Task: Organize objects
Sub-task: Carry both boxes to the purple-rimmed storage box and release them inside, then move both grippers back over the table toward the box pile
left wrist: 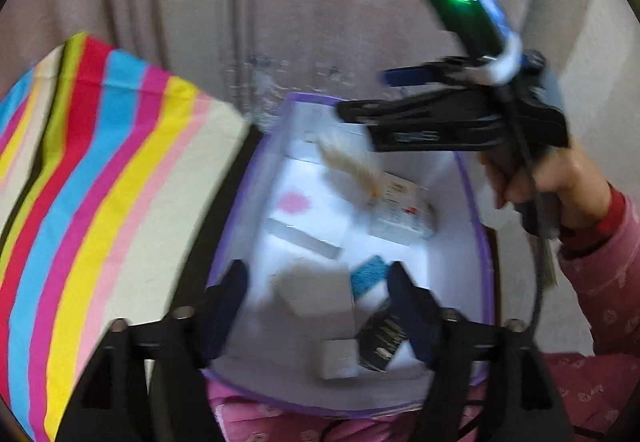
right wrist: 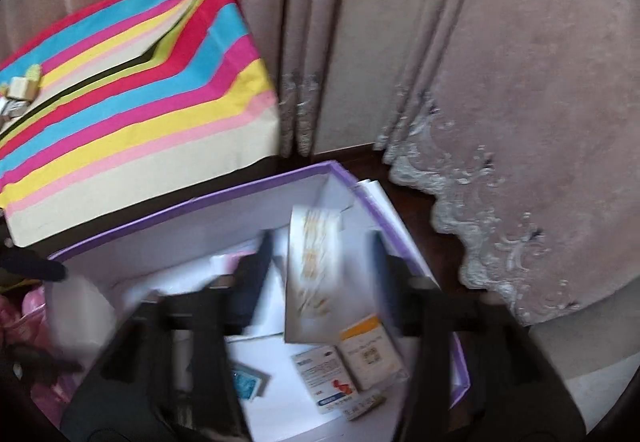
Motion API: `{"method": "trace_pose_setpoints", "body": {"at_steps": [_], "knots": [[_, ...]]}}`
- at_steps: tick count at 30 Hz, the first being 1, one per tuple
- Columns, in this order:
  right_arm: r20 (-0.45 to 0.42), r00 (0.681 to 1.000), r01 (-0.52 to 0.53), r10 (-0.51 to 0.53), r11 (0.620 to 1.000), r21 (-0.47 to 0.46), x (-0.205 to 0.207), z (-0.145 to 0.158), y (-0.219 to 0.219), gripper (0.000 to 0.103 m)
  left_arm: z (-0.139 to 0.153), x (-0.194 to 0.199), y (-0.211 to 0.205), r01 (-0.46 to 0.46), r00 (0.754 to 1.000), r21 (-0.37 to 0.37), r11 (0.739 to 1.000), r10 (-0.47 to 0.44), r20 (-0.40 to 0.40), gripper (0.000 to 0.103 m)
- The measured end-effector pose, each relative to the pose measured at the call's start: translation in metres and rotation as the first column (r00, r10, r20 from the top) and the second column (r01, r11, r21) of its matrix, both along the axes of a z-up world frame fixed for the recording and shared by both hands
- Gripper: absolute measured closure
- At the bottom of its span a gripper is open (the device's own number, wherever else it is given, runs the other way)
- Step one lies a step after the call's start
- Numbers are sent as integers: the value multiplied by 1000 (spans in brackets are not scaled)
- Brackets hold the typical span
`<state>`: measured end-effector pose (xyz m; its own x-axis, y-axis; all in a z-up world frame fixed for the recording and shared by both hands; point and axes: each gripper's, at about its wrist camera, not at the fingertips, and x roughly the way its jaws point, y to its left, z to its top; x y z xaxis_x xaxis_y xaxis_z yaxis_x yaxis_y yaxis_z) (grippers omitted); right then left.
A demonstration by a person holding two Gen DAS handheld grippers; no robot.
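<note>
- The left gripper [left wrist: 318, 306] hung above the purple-rimmed box [left wrist: 482, 242], its dark fingers [left wrist: 224, 306] spread wide with no item pressed between them.
- Just beside its right-hand finger, a small black packet [left wrist: 380, 340] stood tilted against that finger's inner face; whether they touched was too blurred to tell.
- Between and beyond its fingers lay a blue packet [left wrist: 370, 274], a grey-white box [left wrist: 316, 294] and a white carton with a pink patch [left wrist: 308, 214].
- Further ahead of the left gripper, a pale feathery streak [left wrist: 348, 162] blurred across the box near a printed medicine carton [left wrist: 404, 214].
- The right gripper [right wrist: 320, 274] pointed down into the same box, jaws standing wide; a tall white carton with orange print [right wrist: 314, 274] sat in the gap between them, smeared by motion, with clear space on either side of it.
- Below that carton, nearer the right gripper's body, lay an orange-topped carton [right wrist: 370, 354], a white-and-blue medicine carton [right wrist: 326, 374] and the blue packet [right wrist: 248, 382].
- In the left wrist view the right gripper showed beyond and to the right, held by a hand [left wrist: 552, 186] in a pink sleeve [left wrist: 600, 270].
- A striped box [right wrist: 132, 102] stood to the left of both grippers, just beside the purple-rimmed one.
- A pinkish curtain [right wrist: 520, 82] hung beyond them.
</note>
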<state>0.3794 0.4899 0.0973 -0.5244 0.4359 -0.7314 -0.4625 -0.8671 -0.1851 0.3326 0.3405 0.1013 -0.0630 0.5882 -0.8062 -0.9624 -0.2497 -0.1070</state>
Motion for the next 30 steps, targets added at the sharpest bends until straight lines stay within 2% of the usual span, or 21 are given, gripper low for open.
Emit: {"method": "trace_pose_setpoints", "body": {"at_steps": [2, 5, 7, 9, 11, 12, 15, 16, 18, 21, 22, 25, 30], "knots": [[-35, 999, 2, -1, 1000, 20, -1, 8, -2, 22, 4, -14, -12, -57, 998, 25, 998, 57, -5, 22], [-62, 998, -22, 23, 999, 30, -8, 16, -8, 20, 11, -46, -40, -177, 984, 71, 982, 177, 8, 19], [-66, 997, -47, 49, 998, 31, -17, 18, -16, 18, 13, -72, -66, -278, 961, 94, 956, 277, 16, 19], [-65, 995, -79, 80, 997, 16, -26, 15, -25, 17, 10, -97, -93, -375, 927, 104, 921, 374, 29, 18], [-53, 990, -131, 130, 991, -4, -40, 9, -39, 17, 4, -121, -127, -483, 875, 95, 871, 483, 22, 18], [-46, 987, -155, 154, 988, -13, -46, 6, -45, 17, 1, -133, -145, -542, 839, 84, 836, 543, 12, 18], [-23, 967, -255, 254, 966, -38, -69, -3, -79, 17, -14, -161, -203, -702, 711, 45, 711, 703, -21, 18], [-12, 955, -296, 296, 954, -43, -78, -5, -91, 17, -19, -169, -225, -749, 661, 37, 661, 750, -24, 18], [17, 924, -382, 383, 924, -28, -94, -9, -122, 17, -28, -183, -268, -826, 563, 28, 563, 826, -20, 18], [47, 860, -506, 507, 862, -33, -120, -12, -167, 17, -39, -195, -316, -889, 456, 20, 457, 889, -29, 18], [48, 829, -555, 557, 830, -56, -131, -15, -186, 17, -41, -199, -331, -906, 422, 17, 423, 906, -38, 18], [37, 758, -642, 651, 755, -136, -161, -19, -228, 16, -47, -208, -366, -939, 342, 14, 344, 937, -74, 18], [31, 675, -717, 737, 666, -209, -216, -29, -291, 16, -59, -219, -410, -965, 258, 8, 261, 958, -127, 18]]}}
